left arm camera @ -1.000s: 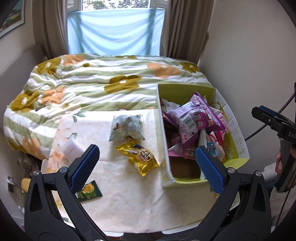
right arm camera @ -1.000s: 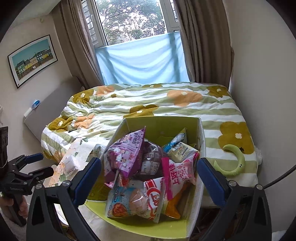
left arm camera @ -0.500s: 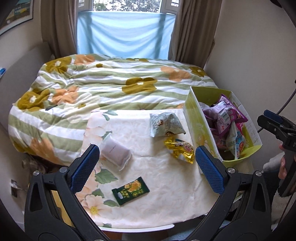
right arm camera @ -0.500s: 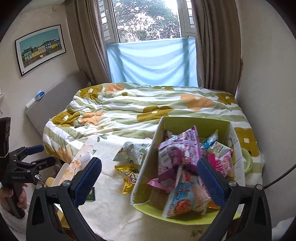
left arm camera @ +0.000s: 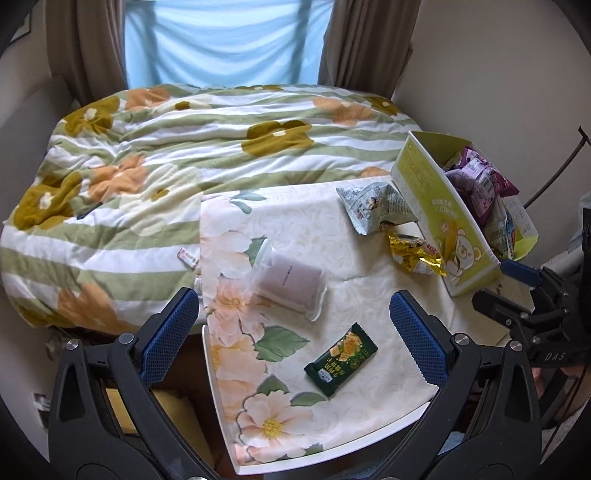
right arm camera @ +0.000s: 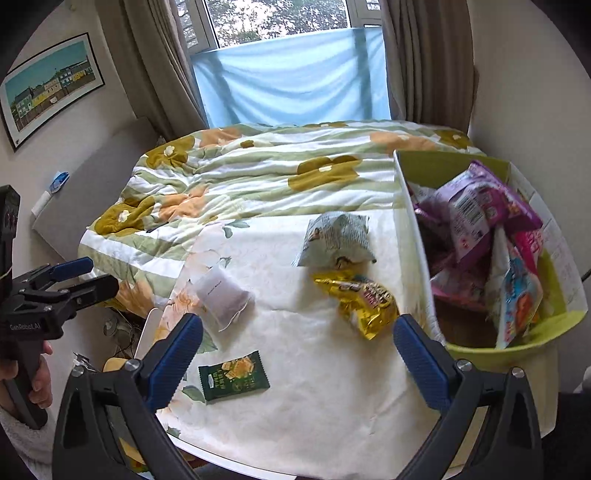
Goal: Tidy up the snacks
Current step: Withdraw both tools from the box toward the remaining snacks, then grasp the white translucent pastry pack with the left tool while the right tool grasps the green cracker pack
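Against the bed, the cloth-covered tabletop carries a green box of snacks at its right edge and four loose packets, a dark green one nearest. Both the left hand-held gripper and the right hand-held gripper gape wide, empty.

Bed with green-striped floral duvet fills far middle. Window far centre, trees outside, pale blue cloth across lower part, brown curtains either side. Framed townscape picture on left wall. Grey headboard left. Daylight.
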{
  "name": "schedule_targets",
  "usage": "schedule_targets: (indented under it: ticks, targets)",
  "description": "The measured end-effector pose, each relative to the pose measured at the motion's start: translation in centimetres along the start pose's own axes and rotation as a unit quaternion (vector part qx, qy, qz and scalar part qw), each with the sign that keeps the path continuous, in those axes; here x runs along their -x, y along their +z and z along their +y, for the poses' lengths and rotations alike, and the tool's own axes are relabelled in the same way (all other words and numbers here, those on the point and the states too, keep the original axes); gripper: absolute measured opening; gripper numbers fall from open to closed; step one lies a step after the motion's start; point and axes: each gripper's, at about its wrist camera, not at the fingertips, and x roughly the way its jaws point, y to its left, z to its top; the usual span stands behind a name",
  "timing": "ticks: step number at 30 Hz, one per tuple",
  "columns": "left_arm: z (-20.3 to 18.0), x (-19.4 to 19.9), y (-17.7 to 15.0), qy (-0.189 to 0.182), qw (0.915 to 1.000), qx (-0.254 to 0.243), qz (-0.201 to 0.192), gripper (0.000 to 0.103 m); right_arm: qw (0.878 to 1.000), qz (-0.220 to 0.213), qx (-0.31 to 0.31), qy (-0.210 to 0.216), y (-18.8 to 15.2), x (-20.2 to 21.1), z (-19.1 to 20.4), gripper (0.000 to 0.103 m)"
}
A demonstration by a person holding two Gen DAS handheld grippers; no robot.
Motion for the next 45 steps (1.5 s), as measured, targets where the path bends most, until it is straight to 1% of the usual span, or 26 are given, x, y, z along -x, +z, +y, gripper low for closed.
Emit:
schedule_targets:
  ticks: [2,5,8,16,19,22,25,28,29,30,31,33,38,43,45]
  targets:
    - [0.8,-1.0,0.2,-0.010,0.9999,-0.003,0.009,0.102,1.000,0.018,-0.017,-0.006,-1.2,-1.4,0.9,0.103]
    - [1.3,-3.0,0.2,-0.021,0.9994,-0.008,0.026,0.102,0.998,0.054,-0.027,-0.027,-2.9,-3.9,2.3,0.103]
    - [1.6,-5.1,0.2,-0.028,0.9986,-0.017,0.043,0.102,0.995,0.084,-0.034,-0.033,-4.4,-6.2,3.3,0.103]
    - [1.4,-11.3,0.0,-0.036,0.9949,-0.036,0.087,0.102,0.988,0.134,-0.062,-0.045,-7.6,-11.3,6.1,0.102]
    - [1.0,-13.7,0.0,-0.034,0.9933,-0.046,0.101,0.102,0.988,0.131,-0.070,-0.051,-8.7,-12.6,7.3,0.102]
    - [0.6,-15.6,-0.1,-0.035,0.9916,-0.061,0.109,0.102,0.988,0.113,-0.087,-0.059,-9.3,-13.3,8.1,0.102]
    - [0.2,-17.3,0.0,-0.027,0.9902,-0.074,0.115,0.102,0.989,0.084,-0.096,-0.079,-9.2,-13.9,8.8,0.102]
    - [-0.2,-18.4,0.1,-0.022,0.9889,-0.083,0.121,0.102,0.989,0.065,-0.073,-0.107,-9.0,-14.7,9.8,0.101]
    - [-0.4,-18.6,0.1,-0.023,0.9886,-0.085,0.122,0.102,0.989,0.066,-0.062,-0.116,-9.0,-14.9,10.1,0.098]
    - [-0.5,-18.9,0.0,-0.024,0.9882,-0.088,0.123,0.102,0.989,0.070,-0.055,-0.120,-9.0,-15.2,10.1,0.089]
    - [-0.7,-19.2,0.0,-0.022,0.9876,-0.092,0.125,0.102,0.989,0.074,-0.049,-0.121,-9.0,-15.3,10.1,0.085]
    - [-0.9,-19.6,0.0,-0.017,0.9865,-0.100,0.129,0.102,0.986,0.092,-0.038,-0.130,-8.9,-15.6,9.7,0.082]
    - [-1.1,-20.4,0.0,-0.008,0.9850,-0.108,0.134,0.102,0.983,0.116,-0.038,-0.141,-8.7,-15.2,7.7,0.081]
    - [-0.8,-21.2,-0.1,0.003,0.9837,-0.111,0.141,0.102,0.980,0.125,-0.053,-0.147,-8.4,-14.8,5.4,0.079]
    - [-0.8,-21.3,-0.2,0.002,0.9836,-0.111,0.142,0.102,0.979,0.128,-0.060,-0.147,-8.3,-14.7,4.7,0.076]
